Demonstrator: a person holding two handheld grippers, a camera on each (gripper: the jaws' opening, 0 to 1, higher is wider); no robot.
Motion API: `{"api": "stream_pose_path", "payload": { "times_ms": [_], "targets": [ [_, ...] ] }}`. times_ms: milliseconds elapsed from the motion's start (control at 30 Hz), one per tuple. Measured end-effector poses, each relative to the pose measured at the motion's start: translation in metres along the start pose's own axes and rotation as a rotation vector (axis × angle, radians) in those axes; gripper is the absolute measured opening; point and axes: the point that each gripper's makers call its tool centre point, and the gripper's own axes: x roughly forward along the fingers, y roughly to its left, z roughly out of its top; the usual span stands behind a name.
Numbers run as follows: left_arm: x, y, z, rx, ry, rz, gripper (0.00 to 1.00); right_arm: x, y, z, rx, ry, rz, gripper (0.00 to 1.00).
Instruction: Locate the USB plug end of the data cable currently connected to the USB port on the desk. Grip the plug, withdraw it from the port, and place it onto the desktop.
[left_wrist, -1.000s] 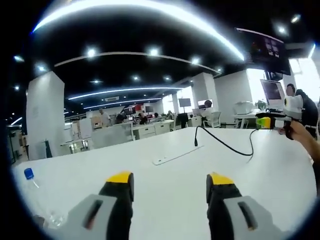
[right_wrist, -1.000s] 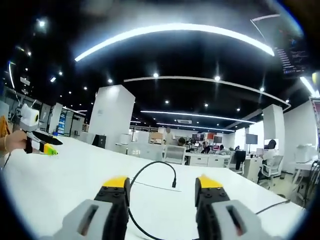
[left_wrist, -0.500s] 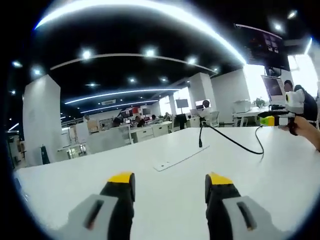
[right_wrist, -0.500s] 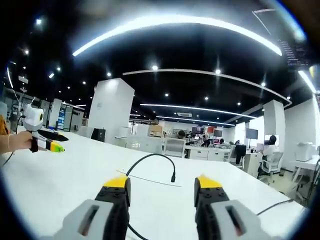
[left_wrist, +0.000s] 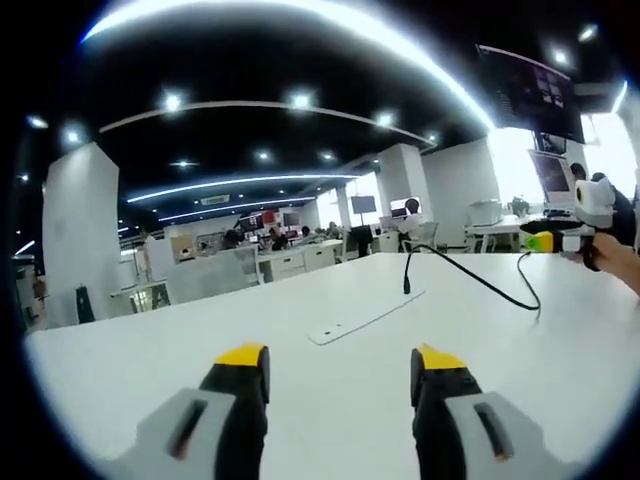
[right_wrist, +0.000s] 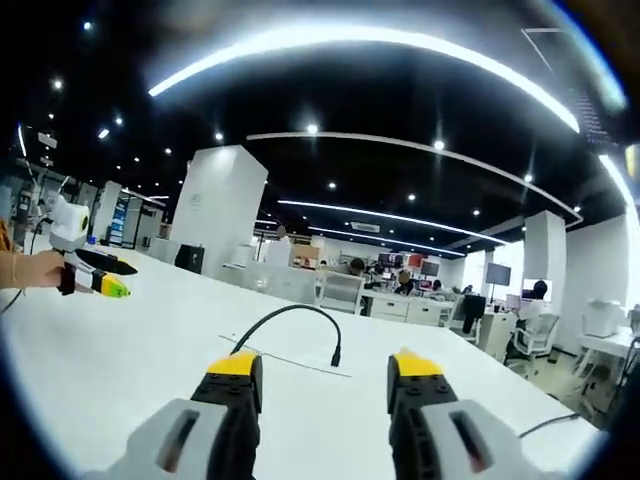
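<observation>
While hovering low over the white bench (left_wrist: 150, 370), left gripper (left_wrist: 340, 372) spread wide, nothing between its yellow-tipped jaws. Further right in the left gripper view, a flat port strip (left_wrist: 365, 318) set flush in the bench top, and at its far end the plug (left_wrist: 407, 284) standing upright in the port, black cable (left_wrist: 480, 282) arching up and trailing off toward the right gripper (left_wrist: 560, 238), held well apart at the far right edge by a hand (left_wrist: 615, 262). In the right gripper view: left gripper (right_wrist: 95, 280) small at far left, then the cable (right_wrist: 285, 315) looping up from behind the near jaws and dropping to the plug (right_wrist: 336, 356) at the strip (right_wrist: 290, 360); right gripper (right_wrist: 322, 380) likewise spread and empty. Likely handling: plug small, rigid, light, probably snug in the port; cable soft and springy. Best taken across the hard plug body just above the port, not by the cable, then drawn straight up.
</observation>
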Motion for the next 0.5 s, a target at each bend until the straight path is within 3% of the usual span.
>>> {"api": "stream_pose_path", "payload": {
  "times_ms": [500],
  "targets": [
    [0.024,0.000,-0.014,0.006,0.037,-0.015,0.57,0.018,-0.014,-0.011,0.033,0.030,-0.030,0.51]
  ]
}}
